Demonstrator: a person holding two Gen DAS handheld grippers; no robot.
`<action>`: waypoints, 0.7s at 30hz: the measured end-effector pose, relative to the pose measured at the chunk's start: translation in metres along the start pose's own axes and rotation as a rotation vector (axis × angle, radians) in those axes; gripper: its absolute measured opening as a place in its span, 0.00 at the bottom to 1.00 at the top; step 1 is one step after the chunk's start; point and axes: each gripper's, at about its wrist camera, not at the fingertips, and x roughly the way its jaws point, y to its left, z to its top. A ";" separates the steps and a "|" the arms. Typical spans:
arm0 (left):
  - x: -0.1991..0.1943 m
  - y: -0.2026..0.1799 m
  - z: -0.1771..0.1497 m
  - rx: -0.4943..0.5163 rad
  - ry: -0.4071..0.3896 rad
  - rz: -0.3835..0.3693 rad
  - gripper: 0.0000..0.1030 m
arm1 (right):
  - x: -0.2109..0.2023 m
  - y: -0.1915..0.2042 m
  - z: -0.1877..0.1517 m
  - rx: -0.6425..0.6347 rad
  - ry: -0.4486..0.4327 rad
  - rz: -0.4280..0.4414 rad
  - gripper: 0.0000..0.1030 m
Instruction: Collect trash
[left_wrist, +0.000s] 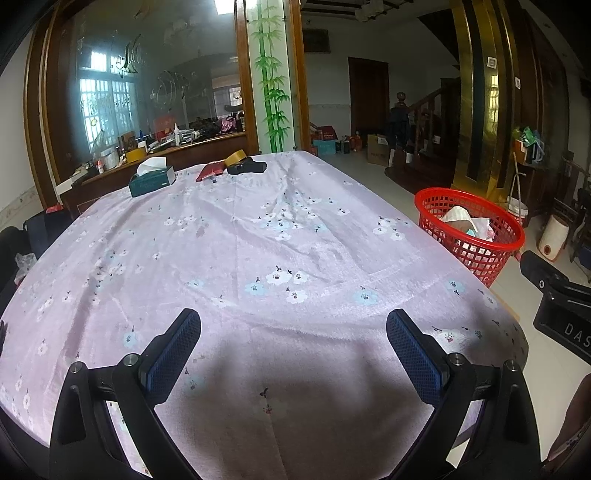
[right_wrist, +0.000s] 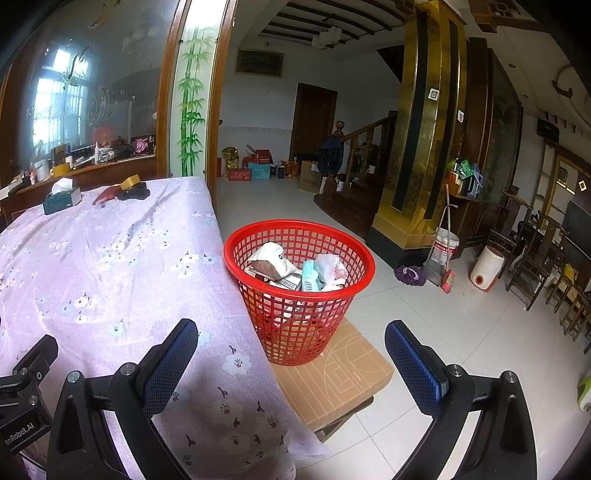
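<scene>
Left wrist view, nearest: the left claw is spread wide and empty, its blue pads hanging over the near edge of the tabletop, which is covered by a lilac cloth with a flower print. At the right edge of this view a black part of the right claw shows beside the tabletop.

Right wrist view, nearest: the right claw is likewise spread wide and holds nothing; its left finger lies over the corner of the cloth, its right finger over the white floor tiles.

Middle ground: a red basket stands just beside the tabletop's right edge on a brown cardboard box. The trash, crumpled wrappers and small packets, lies inside the basket, below its rim.

Far end of the tabletop: a dark tissue box with a white tissue standing out of its top, a red packet, a roll of tan tape and a black object whose kind cannot be told, the last three close together.

Background: a pillar painted with bamboo, a dark door and a wooden staircase.
</scene>
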 end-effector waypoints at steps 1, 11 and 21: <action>0.000 0.000 0.000 -0.001 0.002 0.001 0.97 | 0.000 0.000 -0.001 -0.001 0.001 0.000 1.00; 0.011 0.061 0.010 -0.070 0.059 0.106 0.97 | 0.014 0.041 0.023 -0.101 0.041 0.159 1.00; 0.046 0.182 0.001 -0.228 0.285 0.245 0.97 | 0.073 0.184 0.035 -0.260 0.351 0.514 1.00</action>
